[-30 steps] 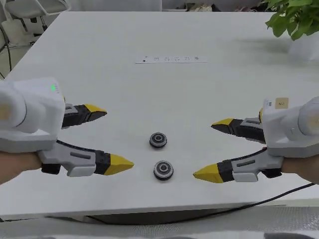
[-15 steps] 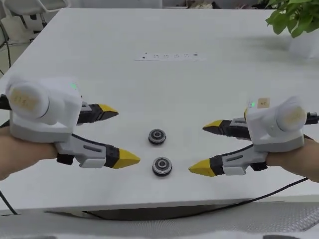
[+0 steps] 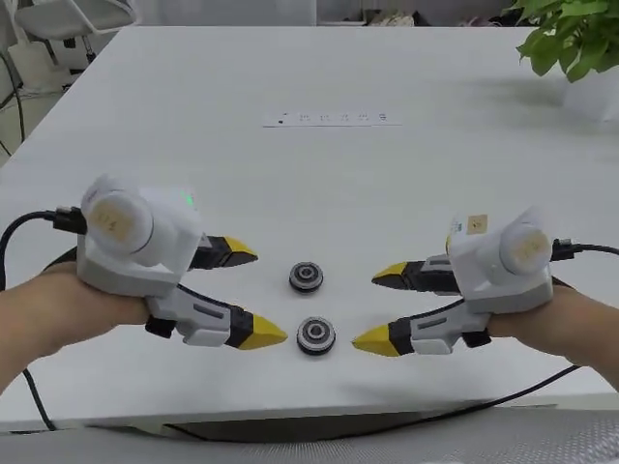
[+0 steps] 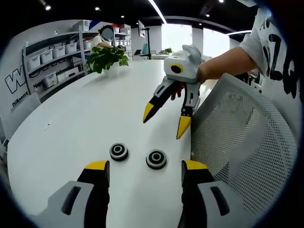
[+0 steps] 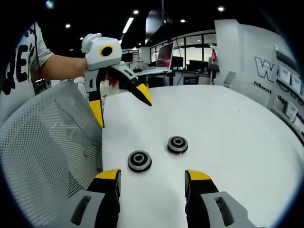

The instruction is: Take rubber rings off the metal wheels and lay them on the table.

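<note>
Near wheel (image 3: 316,334) and far wheel (image 3: 306,276) flat on white table (image 3: 338,184), close to front edge. Black rubber rings (image 5: 130,161) on both. Far wheel at 12 o'clock from near one, just apart.

Left gripper (image 3: 268,295) at 9 o'clock of pair, jaws spread wide, empty. Right gripper (image 3: 366,309) at 3 o'clock, jaws wide too, empty.

Potted plant (image 3: 566,34) at 2 o'clock, far corner.

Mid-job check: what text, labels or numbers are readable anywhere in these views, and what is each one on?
"W": large wall letter; the rest is cut off.
Smaller wall line beneath it: blurred.
Printed strip on the table: too small.
Tag on the right gripper: too small.
Shirt print: partial, unreadable.
</note>
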`<action>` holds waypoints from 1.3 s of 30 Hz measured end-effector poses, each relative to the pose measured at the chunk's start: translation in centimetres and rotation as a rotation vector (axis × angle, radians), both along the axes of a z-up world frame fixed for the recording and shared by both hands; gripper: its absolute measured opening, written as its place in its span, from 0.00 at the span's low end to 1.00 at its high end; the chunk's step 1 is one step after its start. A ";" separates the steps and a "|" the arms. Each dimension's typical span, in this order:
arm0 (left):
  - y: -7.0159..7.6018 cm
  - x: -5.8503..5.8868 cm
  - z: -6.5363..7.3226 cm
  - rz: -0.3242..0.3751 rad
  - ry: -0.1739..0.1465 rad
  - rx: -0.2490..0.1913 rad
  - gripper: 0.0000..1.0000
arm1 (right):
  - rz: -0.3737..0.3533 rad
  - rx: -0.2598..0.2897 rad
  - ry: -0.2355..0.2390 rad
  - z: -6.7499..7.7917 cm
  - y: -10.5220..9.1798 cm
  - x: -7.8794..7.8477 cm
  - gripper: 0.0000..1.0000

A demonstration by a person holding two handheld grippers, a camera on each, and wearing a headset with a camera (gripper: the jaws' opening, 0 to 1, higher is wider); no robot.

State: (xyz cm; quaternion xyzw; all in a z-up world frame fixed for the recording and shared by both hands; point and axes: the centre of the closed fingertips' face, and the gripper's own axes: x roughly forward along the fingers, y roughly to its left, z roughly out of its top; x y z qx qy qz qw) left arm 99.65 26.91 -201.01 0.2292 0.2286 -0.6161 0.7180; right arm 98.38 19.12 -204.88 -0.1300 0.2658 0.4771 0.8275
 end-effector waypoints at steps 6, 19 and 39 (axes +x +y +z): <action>-0.7 -0.4 -1.1 -0.025 0.029 0.010 0.54 | 0.040 0.001 0.009 -0.5 1.0 -0.3 0.48; -2.0 -0.9 -3.2 -0.079 0.084 0.044 0.40 | 0.076 -0.002 0.045 -1.6 1.7 -0.2 0.44; -4.1 -1.4 -5.1 -0.087 0.146 0.056 0.23 | 0.092 -0.028 0.065 -2.5 1.6 -0.6 0.44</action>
